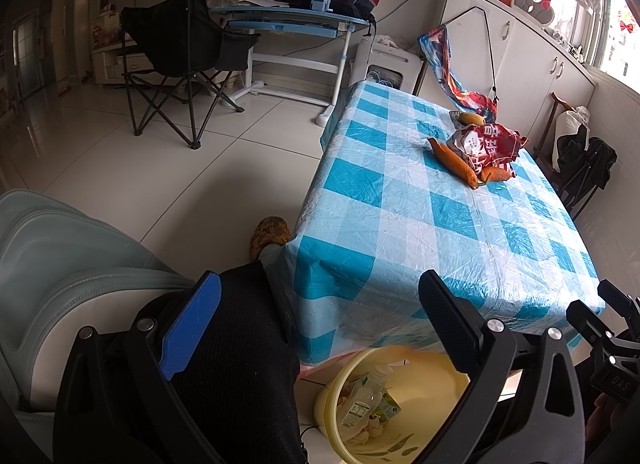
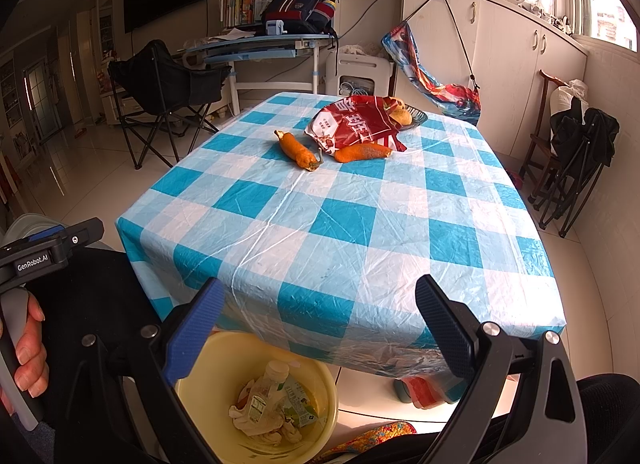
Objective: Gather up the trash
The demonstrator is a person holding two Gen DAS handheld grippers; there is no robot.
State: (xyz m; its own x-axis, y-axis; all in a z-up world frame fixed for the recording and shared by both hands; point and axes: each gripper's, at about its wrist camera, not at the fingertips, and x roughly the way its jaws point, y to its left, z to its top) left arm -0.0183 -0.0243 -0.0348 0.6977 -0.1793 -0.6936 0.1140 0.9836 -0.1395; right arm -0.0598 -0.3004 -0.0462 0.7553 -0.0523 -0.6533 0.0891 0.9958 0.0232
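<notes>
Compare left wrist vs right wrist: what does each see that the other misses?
Left wrist only: grey cushioned seat, slippered foot. Right wrist only: a hand holding the left gripper's handle, red bag under the table. Both: checked tablecloth, red snack bag, two orange peels, yellow bin holding a bottle.

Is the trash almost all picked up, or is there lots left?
Partly done. The yellow basin on the floor already holds a plastic bottle, a carton and crumpled tissues. Both the left gripper and right gripper are open and empty. Still on the table: a red wrapper and two orange peels.
</notes>
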